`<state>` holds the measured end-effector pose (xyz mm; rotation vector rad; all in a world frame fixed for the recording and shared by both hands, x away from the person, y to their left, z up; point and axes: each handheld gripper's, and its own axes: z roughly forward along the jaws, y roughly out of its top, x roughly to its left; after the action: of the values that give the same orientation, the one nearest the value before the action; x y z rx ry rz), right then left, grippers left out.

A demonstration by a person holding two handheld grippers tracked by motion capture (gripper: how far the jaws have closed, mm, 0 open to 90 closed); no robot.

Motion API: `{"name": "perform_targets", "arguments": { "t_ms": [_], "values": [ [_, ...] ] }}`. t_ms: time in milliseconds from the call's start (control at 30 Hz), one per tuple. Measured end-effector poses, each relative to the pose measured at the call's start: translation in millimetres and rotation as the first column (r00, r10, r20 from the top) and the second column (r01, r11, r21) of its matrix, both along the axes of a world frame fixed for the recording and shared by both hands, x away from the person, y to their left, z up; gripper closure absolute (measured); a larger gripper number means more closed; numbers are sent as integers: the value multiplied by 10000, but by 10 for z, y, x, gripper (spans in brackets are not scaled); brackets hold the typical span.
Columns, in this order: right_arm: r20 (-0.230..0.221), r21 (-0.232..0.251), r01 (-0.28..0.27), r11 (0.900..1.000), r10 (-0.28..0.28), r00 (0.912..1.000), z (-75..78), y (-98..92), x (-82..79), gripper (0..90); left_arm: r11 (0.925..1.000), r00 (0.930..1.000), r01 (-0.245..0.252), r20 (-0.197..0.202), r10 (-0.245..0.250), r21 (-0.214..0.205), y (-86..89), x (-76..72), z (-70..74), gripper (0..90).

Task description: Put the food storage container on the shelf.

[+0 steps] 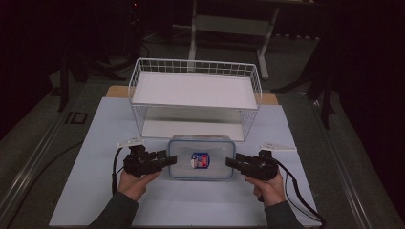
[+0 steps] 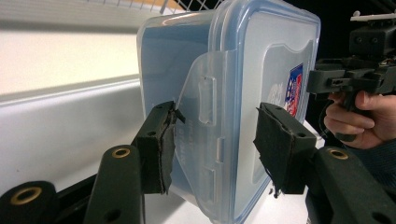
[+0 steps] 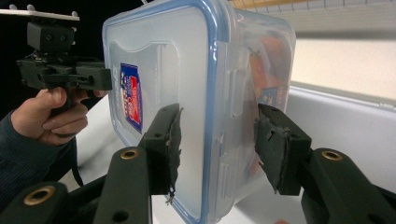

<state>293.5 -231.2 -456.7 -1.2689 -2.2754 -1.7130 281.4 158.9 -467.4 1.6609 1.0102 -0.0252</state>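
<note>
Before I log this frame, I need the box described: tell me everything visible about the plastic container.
The plastic container is a clear rectangular box with a blue-rimmed snap lid, side latch flaps and a red-and-blue sticker on top. It lies flat and closed on the pale mat, just before the white wire rack. The left gripper and right gripper straddle its short ends, open.

A white wire basket (image 1: 196, 67) stands just ahead of the left claw (image 1: 171, 160) and the right claw (image 1: 230, 162), wider than the gap between them. A flat white board (image 1: 191, 89) lies across its upper level. A pale blue sheet (image 1: 95, 191) spreads beneath both claws. Bare wooden table (image 1: 117, 90) shows at the sheet's far edge, beyond the left claw. A small dark tag (image 1: 75, 118) lies on the grey floor (image 1: 43, 143), well off to the left claw's outer side. A grey metal stand (image 1: 229, 24) rises far ahead.
</note>
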Motion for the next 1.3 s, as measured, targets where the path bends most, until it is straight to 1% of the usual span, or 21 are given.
{"name": "perform_targets", "arguments": {
  "t_ms": [133, 233, 500, 633, 733, 967, 1233, 1300],
  "values": [
    [64, 39, -27, 10000, 27, 10000, 27, 11, -7, 515, 10000, 10000, 3, 62, -3, 50, 9, -9, 31, 486],
    [207, 54, -12, 10000, 11, 9998, 61, 23, -20, 515, 9999, 9998, -103, 145, 104, -96, 24, -23, 75, 485],
    [490, 216, -88, 9997, 77, 9988, 152, 58, -30, 515, 9999, 9986, -133, 511, 128, 95, 61, -43, 253, 486],
    [738, 171, -113, 9998, 100, 9972, 251, 72, -47, 517, 10000, 9980, -78, 629, 78, -9, 83, -37, 324, 486],
    [957, 252, -110, 9996, 85, 9954, 323, 70, -51, 520, 10000, 9973, -39, 739, 43, -53, 89, -26, 392, 486],
    [1188, 357, -74, 9993, 32, 9929, 445, 67, -36, 521, 10000, 9951, -20, 985, 14, 56, 84, 8, 553, 486],
    [1568, 304, -93, 9995, 44, 9876, 623, 85, -12, 520, 9999, 9920, -56, 1261, 68, -91, 108, 25, 691, 487],
    [1597, 295, -92, 9995, 44, 9872, 641, 91, -7, 520, 9999, 9916, -80, 1293, 93, -105, 113, 28, 708, 487]
  ]
}}
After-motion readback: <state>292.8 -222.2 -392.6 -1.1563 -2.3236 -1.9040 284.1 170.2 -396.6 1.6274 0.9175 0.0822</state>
